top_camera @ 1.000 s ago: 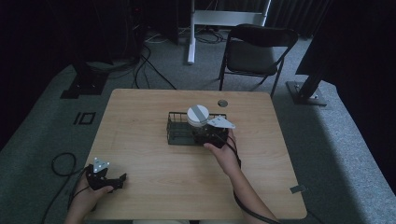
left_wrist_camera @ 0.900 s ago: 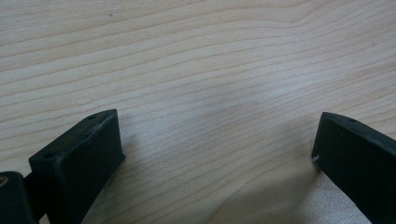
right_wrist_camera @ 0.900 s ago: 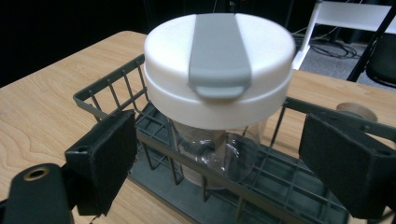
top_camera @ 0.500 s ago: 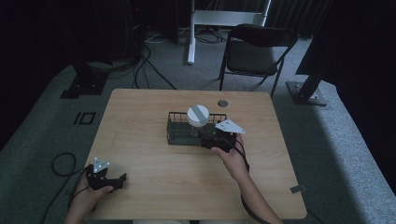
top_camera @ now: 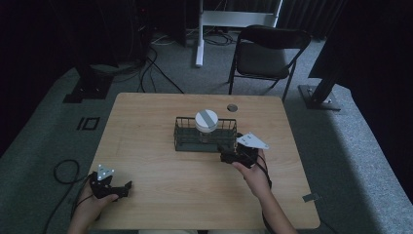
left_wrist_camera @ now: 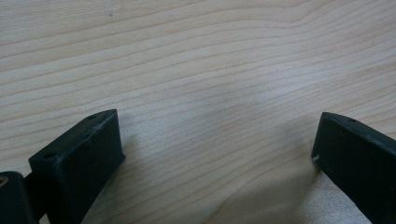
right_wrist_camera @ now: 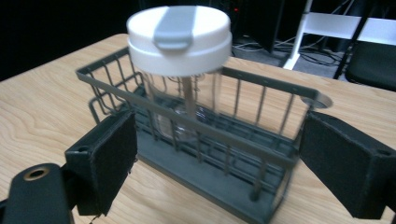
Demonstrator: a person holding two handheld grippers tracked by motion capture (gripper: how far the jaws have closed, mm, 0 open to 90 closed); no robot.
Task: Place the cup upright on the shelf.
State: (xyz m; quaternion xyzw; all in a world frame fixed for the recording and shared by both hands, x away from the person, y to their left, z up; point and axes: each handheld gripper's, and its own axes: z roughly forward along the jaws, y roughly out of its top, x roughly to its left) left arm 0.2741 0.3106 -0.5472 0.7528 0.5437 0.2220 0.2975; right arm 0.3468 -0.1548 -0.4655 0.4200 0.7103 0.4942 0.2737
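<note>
A clear bottle with a white lid [top_camera: 206,120] [right_wrist_camera: 180,39] stands upright inside a dark wire basket [top_camera: 184,141] [right_wrist_camera: 261,154] near the middle of the wooden table [top_camera: 160,170]. My right gripper [top_camera: 227,153] [right_wrist_camera: 217,163] is open just in front of the basket's near right corner, nothing between its jaws. My left gripper [top_camera: 125,187] [left_wrist_camera: 217,149] rests open on the table's near left corner, its jaws wide apart over bare wood.
A round cable hole [top_camera: 232,107] [right_wrist_camera: 316,100] sits in the table behind the basket. A black folding chair [top_camera: 265,53] and a white stand [top_camera: 234,19] are beyond the far edge. Cables lie on the floor at left [top_camera: 63,170].
My right gripper has drawn back from the basket toward the right and nearer edge. The bottle stays in the basket. The left gripper has not moved.
</note>
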